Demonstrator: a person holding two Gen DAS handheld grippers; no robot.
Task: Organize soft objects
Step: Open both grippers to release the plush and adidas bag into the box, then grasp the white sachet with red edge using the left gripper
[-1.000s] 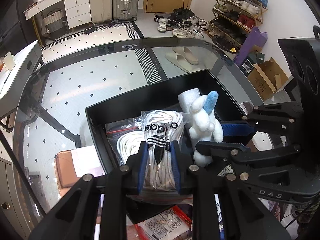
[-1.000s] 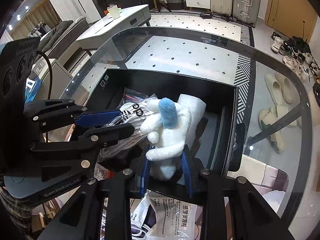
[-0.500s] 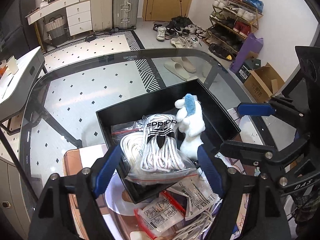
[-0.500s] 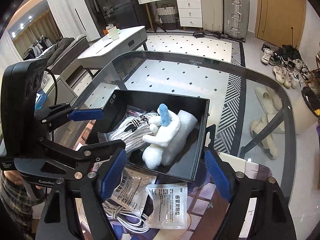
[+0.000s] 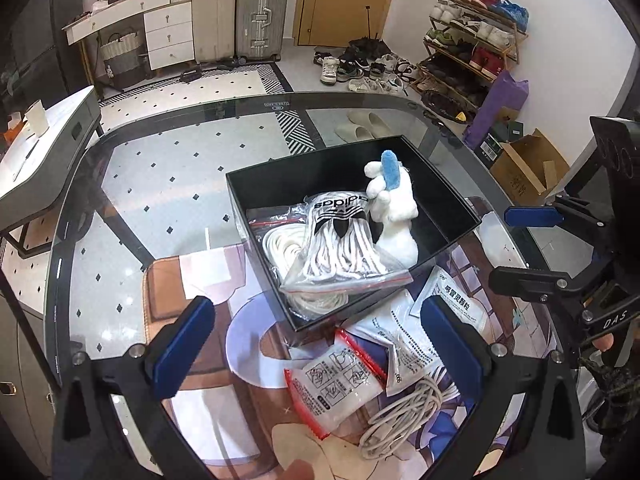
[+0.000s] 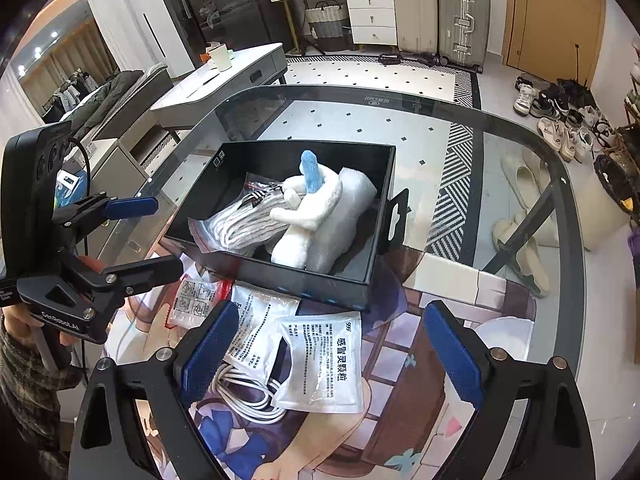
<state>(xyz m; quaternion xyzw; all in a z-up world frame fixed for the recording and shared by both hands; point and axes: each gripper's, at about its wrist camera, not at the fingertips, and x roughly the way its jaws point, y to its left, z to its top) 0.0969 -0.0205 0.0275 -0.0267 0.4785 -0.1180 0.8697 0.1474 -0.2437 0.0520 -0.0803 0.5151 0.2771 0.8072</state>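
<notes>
Left gripper and right gripper: jaws have just been opening, now spread wide, nothing between them. Both stand above the glass table, near the black box. Inside it lie the white plush toy and the bagged rope, touching.

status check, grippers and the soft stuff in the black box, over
Left gripper and right gripper open, jaws just opened, nothing between. Plush toy and bagged rope in black box. Sachets, cable outside.
</notes>
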